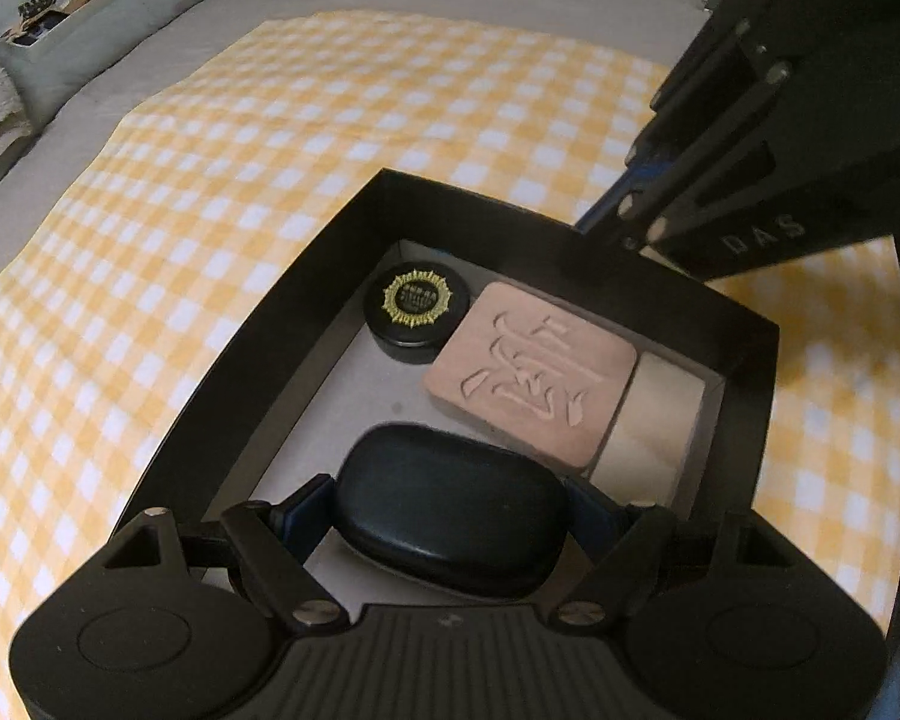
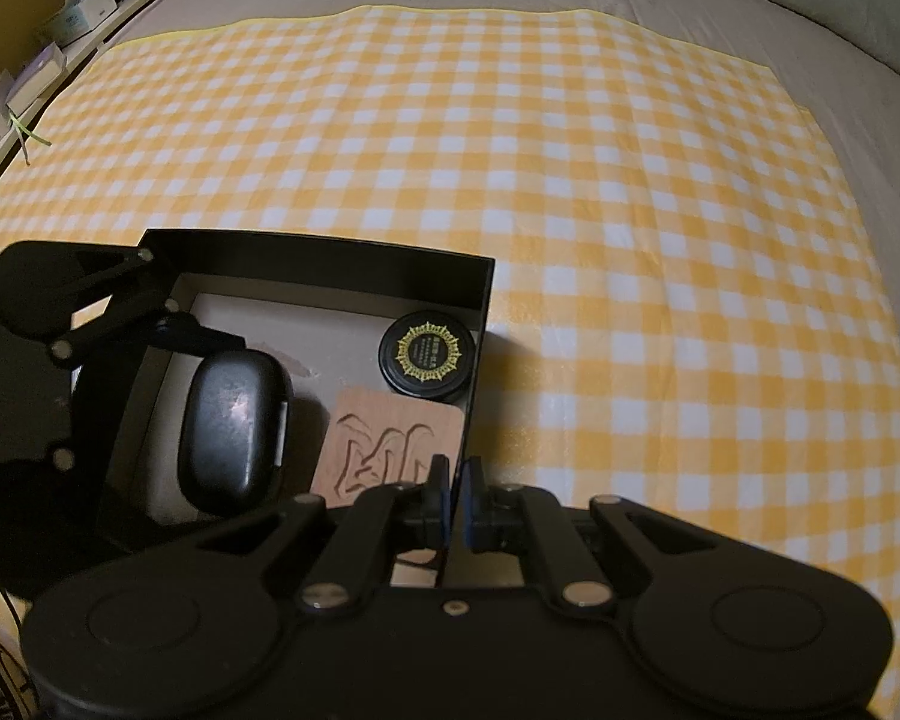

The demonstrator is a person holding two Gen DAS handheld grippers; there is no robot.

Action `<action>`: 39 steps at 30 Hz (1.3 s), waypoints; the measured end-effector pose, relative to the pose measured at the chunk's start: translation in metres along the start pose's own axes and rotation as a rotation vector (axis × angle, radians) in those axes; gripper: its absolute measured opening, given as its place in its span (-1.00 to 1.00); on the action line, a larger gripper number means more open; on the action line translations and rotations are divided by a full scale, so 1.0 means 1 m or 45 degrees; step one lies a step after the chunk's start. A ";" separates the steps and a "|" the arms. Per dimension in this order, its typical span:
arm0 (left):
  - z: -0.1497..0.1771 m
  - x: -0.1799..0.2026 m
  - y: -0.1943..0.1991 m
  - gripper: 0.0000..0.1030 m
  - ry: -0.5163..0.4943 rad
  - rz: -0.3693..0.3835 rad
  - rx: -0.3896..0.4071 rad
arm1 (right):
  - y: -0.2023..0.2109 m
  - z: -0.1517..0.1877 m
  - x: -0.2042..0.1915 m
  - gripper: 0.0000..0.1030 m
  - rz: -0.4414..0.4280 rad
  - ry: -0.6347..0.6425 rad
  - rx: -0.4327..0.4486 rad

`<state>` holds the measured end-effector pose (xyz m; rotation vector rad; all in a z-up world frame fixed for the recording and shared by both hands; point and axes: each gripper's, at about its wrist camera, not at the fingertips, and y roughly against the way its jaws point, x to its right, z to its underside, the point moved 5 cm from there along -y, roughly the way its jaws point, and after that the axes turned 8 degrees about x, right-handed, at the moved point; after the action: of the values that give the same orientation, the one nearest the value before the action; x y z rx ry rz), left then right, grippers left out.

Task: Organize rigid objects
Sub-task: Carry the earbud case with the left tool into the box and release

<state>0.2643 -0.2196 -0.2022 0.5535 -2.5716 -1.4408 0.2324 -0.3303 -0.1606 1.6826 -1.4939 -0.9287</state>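
Here the left claw (image 1: pixel 450 510) stands wide with its pads against both ends of a glossy black earbud case (image 1: pixel 450 525), held low inside the shallow black box (image 1: pixel 258 360). The right claw (image 2: pixel 455 501) is pinched fully closed on the box's thin side wall, steadying it on the yellow checked cloth (image 2: pixel 630 210) spread over the bed.

The main risk, as I judge it, is the case slipping: it is smooth and rounded, so a loose squeeze could let it twist out and knock the carved wooden block (image 1: pixel 531 375) just ahead of the left claw. Letting go at a tilt could leave it leaning on that block. If the right claw pulls on the wall, the light box may skid or lift.

The case is a dark, polished pebble shape. Beyond the block sits a round black tin with a gold sunburst label (image 1: pixel 417 303), in the far corner.
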 end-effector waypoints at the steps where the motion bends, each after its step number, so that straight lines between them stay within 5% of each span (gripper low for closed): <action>1: -0.002 0.000 0.001 0.59 -0.002 0.007 0.025 | 0.000 0.001 0.000 -0.91 0.000 0.000 -0.002; 6: -0.012 -0.003 -0.002 0.84 0.089 0.043 0.037 | -0.001 0.001 -0.001 -0.91 0.001 -0.002 -0.002; 14: 0.005 -0.018 0.002 0.83 0.401 0.090 -0.095 | -0.001 0.001 -0.002 -0.91 0.001 -0.001 -0.002; 20: 0.003 -0.020 0.004 0.83 0.505 0.108 -0.052 | -0.001 0.002 -0.002 -0.91 0.011 0.012 -0.003; 39: -0.009 -0.016 0.039 0.85 0.538 0.040 0.095 | -0.002 0.001 -0.002 -0.91 0.007 0.011 -0.006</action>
<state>0.2725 -0.2022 -0.1640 0.7347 -2.2912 -1.0802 0.2322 -0.3279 -0.1627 1.6765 -1.4891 -0.9196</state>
